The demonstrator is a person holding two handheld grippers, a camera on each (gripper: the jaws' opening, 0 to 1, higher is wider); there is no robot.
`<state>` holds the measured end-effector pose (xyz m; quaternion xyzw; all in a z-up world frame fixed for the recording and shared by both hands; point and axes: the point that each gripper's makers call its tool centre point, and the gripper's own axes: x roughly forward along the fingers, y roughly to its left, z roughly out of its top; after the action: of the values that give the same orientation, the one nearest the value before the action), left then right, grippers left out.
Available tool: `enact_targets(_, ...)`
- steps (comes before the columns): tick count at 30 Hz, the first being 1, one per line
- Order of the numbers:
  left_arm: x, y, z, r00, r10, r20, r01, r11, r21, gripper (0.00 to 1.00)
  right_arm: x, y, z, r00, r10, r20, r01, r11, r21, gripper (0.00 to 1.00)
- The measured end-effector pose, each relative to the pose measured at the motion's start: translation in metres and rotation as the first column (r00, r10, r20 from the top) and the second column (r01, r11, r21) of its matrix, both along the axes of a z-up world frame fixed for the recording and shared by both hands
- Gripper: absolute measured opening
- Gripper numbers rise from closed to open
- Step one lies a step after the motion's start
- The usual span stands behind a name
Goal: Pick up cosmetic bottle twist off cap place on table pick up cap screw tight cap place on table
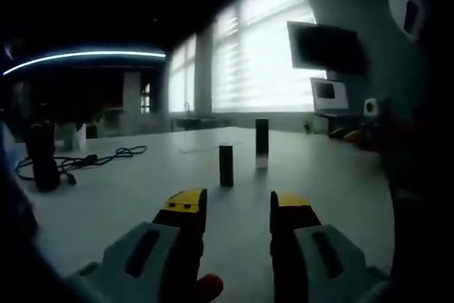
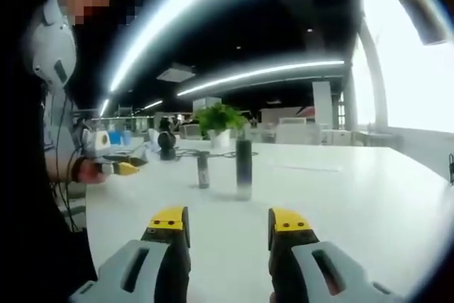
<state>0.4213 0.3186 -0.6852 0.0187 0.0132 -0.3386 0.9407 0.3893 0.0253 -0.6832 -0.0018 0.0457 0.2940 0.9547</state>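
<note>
Two items stand upright on the white table [image 1: 333, 182], a little apart. The taller is a slim cosmetic bottle [image 1: 262, 143] [image 2: 243, 169], dark above and pale at its base. The shorter is a dark cylinder [image 1: 226, 165] [image 2: 203, 169]; I cannot tell whether it is a cap. My left gripper [image 1: 237, 207] is open with nothing between its yellow-tipped jaws, short of the cylinder. My right gripper [image 2: 228, 221] is open too, low over the table and short of the bottle. In the right gripper view a person's hand holds the left gripper [image 2: 122, 169] at the far left.
A black cable [image 1: 89, 160] and a dark object [image 1: 42, 157] lie at the table's left. A monitor [image 1: 328, 47] hangs by the bright windows. A potted plant [image 2: 218, 120] stands at the table's far side. A person's body [image 2: 42, 175] borders the left of the right gripper view.
</note>
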Motion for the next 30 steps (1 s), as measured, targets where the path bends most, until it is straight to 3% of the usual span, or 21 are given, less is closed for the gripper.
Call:
enact_targets(16, 0.019, -0.007, -0.002, 1.000, 0.009, -0.004, -0.009, 1.000, 0.007, 0.27, 0.010, 0.012, -0.004, 1.000, 0.008, 0.011, -0.008, 1.000, 0.025, 0.39)
enact_targets(30, 0.045, -0.022, -0.006, 1.000, 0.013, -0.009, -0.012, 1.000, 0.015, 0.28, 0.016, 0.021, -0.010, 0.998, 0.056, 0.034, -0.059, 0.992, 0.114, 0.40)
